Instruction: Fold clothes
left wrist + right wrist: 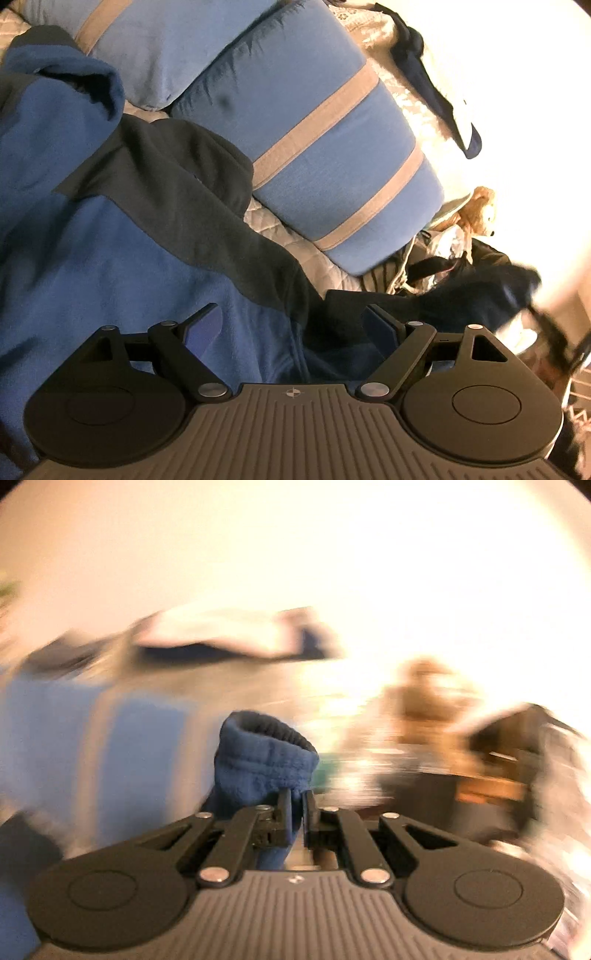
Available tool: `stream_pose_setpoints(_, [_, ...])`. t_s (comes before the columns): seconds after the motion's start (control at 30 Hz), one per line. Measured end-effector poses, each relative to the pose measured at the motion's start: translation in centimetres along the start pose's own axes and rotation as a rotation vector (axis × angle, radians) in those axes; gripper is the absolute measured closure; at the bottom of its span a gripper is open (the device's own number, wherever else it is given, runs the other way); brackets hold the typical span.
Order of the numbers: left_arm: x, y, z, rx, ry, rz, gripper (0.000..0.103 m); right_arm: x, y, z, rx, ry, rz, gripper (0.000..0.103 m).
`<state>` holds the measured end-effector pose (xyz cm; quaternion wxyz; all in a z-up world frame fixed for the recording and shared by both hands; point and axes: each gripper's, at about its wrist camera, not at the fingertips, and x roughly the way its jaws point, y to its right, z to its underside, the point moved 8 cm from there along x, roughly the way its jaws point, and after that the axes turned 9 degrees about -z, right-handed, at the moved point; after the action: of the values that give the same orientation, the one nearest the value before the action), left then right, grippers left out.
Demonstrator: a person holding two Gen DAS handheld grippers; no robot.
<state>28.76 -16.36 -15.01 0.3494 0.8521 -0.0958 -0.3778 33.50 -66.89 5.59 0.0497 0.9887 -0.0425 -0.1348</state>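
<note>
- Right tool point(294, 805) has its jaws pressed nearly together on the blue fleece cuff point(264, 753), which stands up above the pinch with its dark ribbed rim open; everything behind it is smeared by motion blur.
- Left tool point(293, 325) is spread wide and holds nothing, hovering over the blue and black fleece jacket point(122, 229) that lies rumpled on the bed point(273, 229).
- The jacket covers the near-left part of the bed, with a bunched collar or hood point(85, 85) toward the far left; I cannot tell which it is.
- Likely step: carrying the sleeve across the body. To do it well, keep the pinch just below the cuff, lift only enough to clear the fleece, and lay the sleeve flat, not twisted.
- The free left tool could pin the shoulder seam or the black panel point(192, 192) so the body does not drag along.
- Open room is tight: two blue striped pillows point(325, 147) lie just beside the jacket toward the far side of the bed, leaving only a narrow strip of quilt.
- Past the bed's right edge sit dark clothing and bags point(461, 280), a plush toy point(478, 210), and another dark garment point(432, 81); a wide swing there risks snagging.
</note>
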Motion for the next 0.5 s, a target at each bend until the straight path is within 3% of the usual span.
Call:
stream_pose_setpoints(0.03, [0.1, 0.0, 0.0, 0.001, -0.003, -0.003, 0.019, -0.8, 2.9, 1.1, 0.05, -0.012, 0.057, 0.097])
stream_pose_setpoints(0.17, [0.6, 0.2, 0.1, 0.007, -0.018, -0.011, 0.019, -2.2, 12.0, 10.6, 0.27, -0.154, 0.283, 0.097])
stream_pose_setpoints(0.23, [0.8, 0.2, 0.4, 0.01, -0.029, -0.016, 0.019, -2.7, 14.7, 15.8, 0.368, -0.225, 0.366, 0.097])
stream_pose_setpoints(0.37, [1.1, -0.1, 0.7, 0.015, -0.041, -0.039, 0.019, -2.8, 16.3, 22.9, 0.491, -0.301, 0.446, 0.098])
stream_pose_setpoints(0.5, [1.2, -0.3, 0.4, 0.01, -0.038, -0.053, 0.019, -3.4, 16.0, 24.6, 0.461, -0.294, 0.479, 0.098])
